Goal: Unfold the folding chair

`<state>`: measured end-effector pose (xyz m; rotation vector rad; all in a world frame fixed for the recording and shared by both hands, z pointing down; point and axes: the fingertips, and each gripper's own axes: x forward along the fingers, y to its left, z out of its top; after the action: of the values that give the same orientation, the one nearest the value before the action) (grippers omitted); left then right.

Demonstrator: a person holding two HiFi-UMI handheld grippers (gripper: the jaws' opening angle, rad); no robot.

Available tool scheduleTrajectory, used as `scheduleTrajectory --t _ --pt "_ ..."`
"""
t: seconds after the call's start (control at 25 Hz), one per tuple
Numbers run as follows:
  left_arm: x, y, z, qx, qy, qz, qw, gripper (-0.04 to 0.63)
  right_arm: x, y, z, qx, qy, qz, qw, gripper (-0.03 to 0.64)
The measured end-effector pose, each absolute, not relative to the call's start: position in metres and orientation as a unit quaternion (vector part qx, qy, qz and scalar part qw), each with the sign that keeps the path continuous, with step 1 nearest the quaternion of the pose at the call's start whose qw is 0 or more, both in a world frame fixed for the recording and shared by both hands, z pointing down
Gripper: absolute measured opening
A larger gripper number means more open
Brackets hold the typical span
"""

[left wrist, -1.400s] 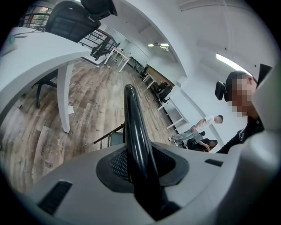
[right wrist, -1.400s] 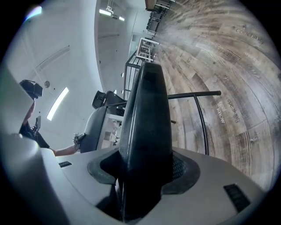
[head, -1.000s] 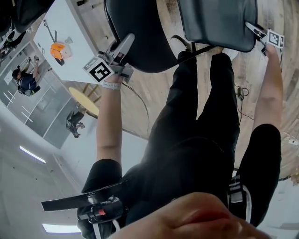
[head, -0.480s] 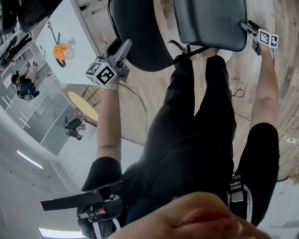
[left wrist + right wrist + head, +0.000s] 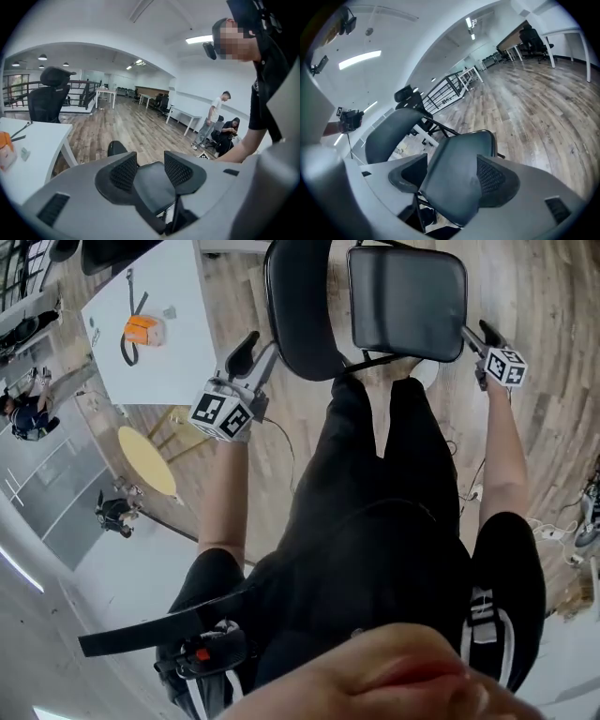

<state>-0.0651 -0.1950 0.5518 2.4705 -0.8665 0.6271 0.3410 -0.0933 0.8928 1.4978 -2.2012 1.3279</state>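
Observation:
The black folding chair stands on the wood floor in front of my legs. Its curved backrest is on the left and its square seat pad faces up on the right. My left gripper hangs just left of the backrest, clear of it. Its jaws have just been opening and hold nothing; the seat pad shows beyond them. My right gripper sits off the seat's right edge. Its jaws have also just opened, and the seat looms between them with the pads not pressing on it.
A white table with an orange object stands to the left, and a round yellow table is nearer. Cables lie on the floor at the right. An office chair and people are farther off.
Both grippers have let go of the chair's edges and lifted away from it. The chair now looks smaller and farther below.

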Motion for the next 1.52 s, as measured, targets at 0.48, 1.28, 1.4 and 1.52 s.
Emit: scheduleTrajectory --t 0.48,1.28,1.4,1.52 --pt "-0.011 -0.124 0.468 0.923 -0.290 0.118 0.222 0.181 0.240 -0.086 0.625 0.418 -0.848 0.316 0.079 0.333" --pt "-0.036 -0.109 0.316 0.961 -0.236 -0.038 0.136 0.085 0.036 -0.085 0.309 0.295 -0.950 0.096 -0.035 0.218" --pt "-0.043 -0.112 0.306 0.961 -0.252 -0.046 0.103 0.024 0.025 -0.088 0.299 0.300 -0.951 0.067 -0.028 0.135" --pt "-0.047 -0.111 0.306 0.960 -0.262 -0.039 0.091 0.009 0.017 -0.089 0.299 0.318 -0.947 0.047 -0.022 0.011"
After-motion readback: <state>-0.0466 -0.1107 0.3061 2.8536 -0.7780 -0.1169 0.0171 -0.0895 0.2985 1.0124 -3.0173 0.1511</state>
